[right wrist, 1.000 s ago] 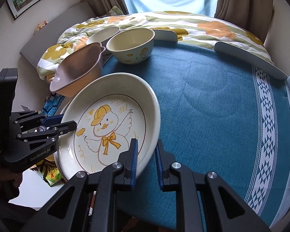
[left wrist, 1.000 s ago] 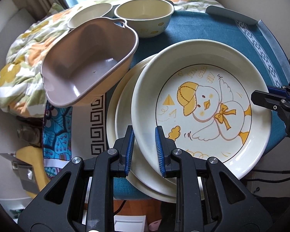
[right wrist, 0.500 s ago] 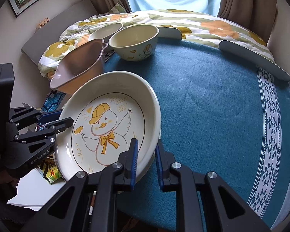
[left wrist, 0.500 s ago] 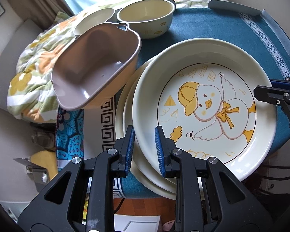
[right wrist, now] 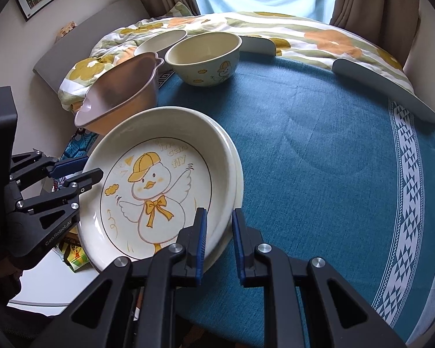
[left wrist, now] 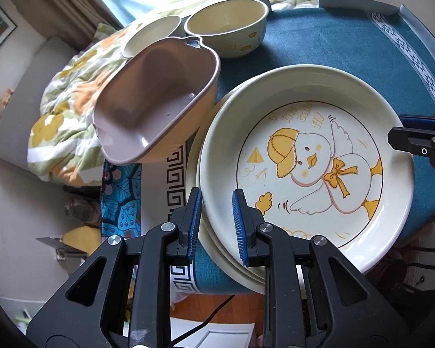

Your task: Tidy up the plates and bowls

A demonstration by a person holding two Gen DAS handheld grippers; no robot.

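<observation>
A cream plate with a yellow duck drawing (left wrist: 307, 168) (right wrist: 159, 191) lies on top of a stack of cream plates (left wrist: 214, 249) at the edge of the blue-clothed table (right wrist: 319, 145). My left gripper (left wrist: 216, 226) is open, its fingers either side of the stack's rim. My right gripper (right wrist: 219, 239) is open astride the opposite rim; it also shows in the left wrist view (left wrist: 414, 136). A pinkish-brown heart-shaped bowl (left wrist: 156, 101) (right wrist: 121, 92) sits tilted beside the stack. A cream duck bowl (left wrist: 226, 29) (right wrist: 204, 55) and a smaller cream bowl (left wrist: 152, 33) (right wrist: 161, 40) stand behind it.
A flowered quilt (right wrist: 275, 32) lies on the bed behind the table. A patterned cloth (left wrist: 121, 191) hangs at the table's left edge. Grey bumpers (right wrist: 382, 84) line the far rim. The blue cloth to the right carries nothing.
The duck plate has come down onto the stack of plates. Both grippers have shifted slightly with it and stay open around its rim.
</observation>
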